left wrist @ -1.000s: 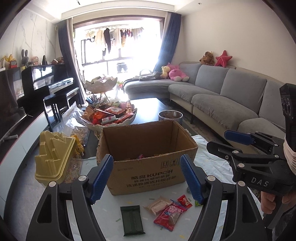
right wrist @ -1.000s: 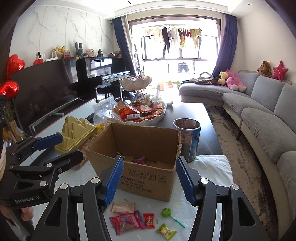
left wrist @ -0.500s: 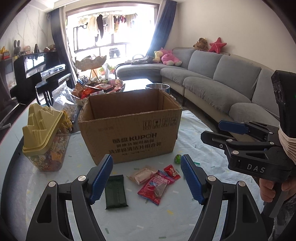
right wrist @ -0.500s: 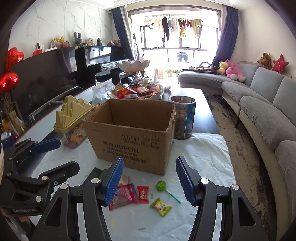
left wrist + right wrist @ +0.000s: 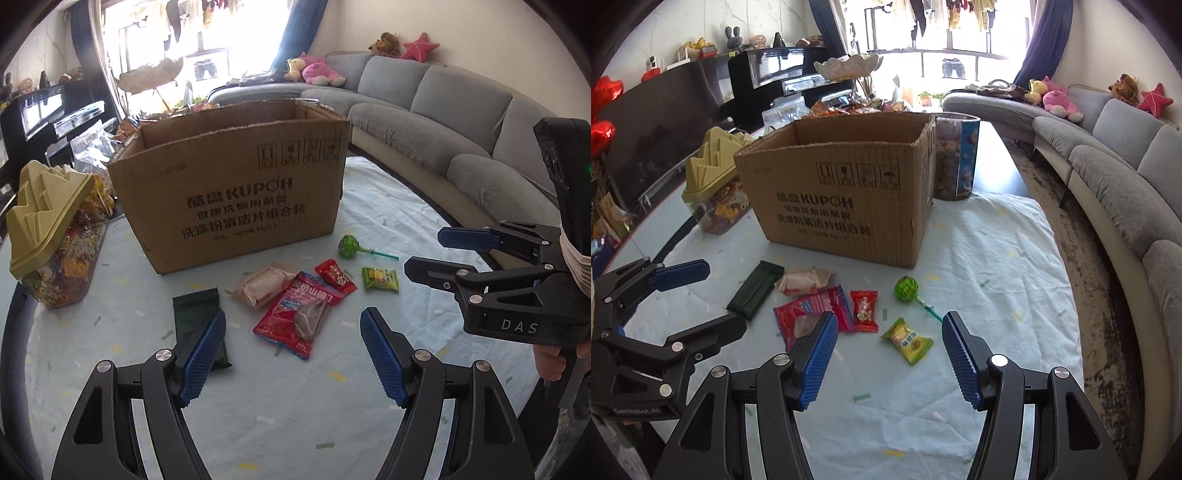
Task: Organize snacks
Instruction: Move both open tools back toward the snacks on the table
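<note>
Several loose snacks lie on the pale cloth in front of an open cardboard box. They are a dark green bar, a beige packet, a big red packet, a small red candy, a green lollipop and a yellow-green candy. My left gripper hovers open over the big red packet. My right gripper hovers open just above the yellow-green candy. Both are empty.
A clear jar with a yellow crown-shaped lid stands left of the box. A round tub of snacks stands behind the box's right corner. A heaped snack bowl sits farther back. A grey sofa runs along the right.
Both grippers have dropped toward the cloth and tilted downward. The box's inside has passed out of sight, and the loose snacks have moved up to between the fingers.
</note>
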Demonstrator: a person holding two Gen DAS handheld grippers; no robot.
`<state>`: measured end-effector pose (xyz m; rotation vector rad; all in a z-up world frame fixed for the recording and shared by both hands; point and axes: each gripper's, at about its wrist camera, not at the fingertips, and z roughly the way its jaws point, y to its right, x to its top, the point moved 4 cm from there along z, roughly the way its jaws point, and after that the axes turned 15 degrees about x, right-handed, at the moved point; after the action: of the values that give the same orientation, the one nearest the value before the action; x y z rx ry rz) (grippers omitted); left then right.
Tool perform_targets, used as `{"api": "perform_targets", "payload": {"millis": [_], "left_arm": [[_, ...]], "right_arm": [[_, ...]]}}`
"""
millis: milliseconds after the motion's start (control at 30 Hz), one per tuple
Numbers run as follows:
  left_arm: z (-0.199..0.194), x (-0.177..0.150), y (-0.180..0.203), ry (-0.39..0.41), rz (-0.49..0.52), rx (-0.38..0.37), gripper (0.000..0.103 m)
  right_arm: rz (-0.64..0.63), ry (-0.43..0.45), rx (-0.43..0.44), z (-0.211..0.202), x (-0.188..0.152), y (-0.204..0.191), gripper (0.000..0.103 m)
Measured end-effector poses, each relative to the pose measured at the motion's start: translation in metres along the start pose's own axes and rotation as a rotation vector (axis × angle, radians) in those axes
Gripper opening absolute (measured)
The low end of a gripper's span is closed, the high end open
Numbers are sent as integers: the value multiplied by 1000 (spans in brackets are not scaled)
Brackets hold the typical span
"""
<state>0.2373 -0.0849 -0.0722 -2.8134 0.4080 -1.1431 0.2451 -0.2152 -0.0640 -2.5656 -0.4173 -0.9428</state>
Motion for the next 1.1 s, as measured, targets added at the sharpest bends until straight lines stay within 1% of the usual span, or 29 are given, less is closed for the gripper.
{"api": "perform_targets", "payload": {"millis": [133,233,333,467,600,733,867,967,1100], "left_arm": [[19,-6,1,-31,23,-20,75],[35,-9,3,-70,48,-52,75],[49,-10,7,-101,81,-63,74],[62,-11,13,-118,123,-71,74],[76,-12,16,-149,134,-94,69],[85,-12,17,-159,140,-104,68],[91,-7,18,-157,142,-112,67],[96,-3,21,-166,131,-128,62],[98,0,24,-165,123,-137,57]], "right_arm": [[13,-56,-11,16,-9,5,60],[17,-96,-26,29,-15,9,60],[18,-130,-40,40,-19,12,60],[10,-162,-57,49,-20,18,60],[4,-191,-65,56,-22,23,60],[-6,-202,-69,61,-22,24,60],[-2,-205,-53,65,-20,28,60],[5,-203,-44,69,-17,32,60],[17,-206,-16,72,-15,36,60]]}}
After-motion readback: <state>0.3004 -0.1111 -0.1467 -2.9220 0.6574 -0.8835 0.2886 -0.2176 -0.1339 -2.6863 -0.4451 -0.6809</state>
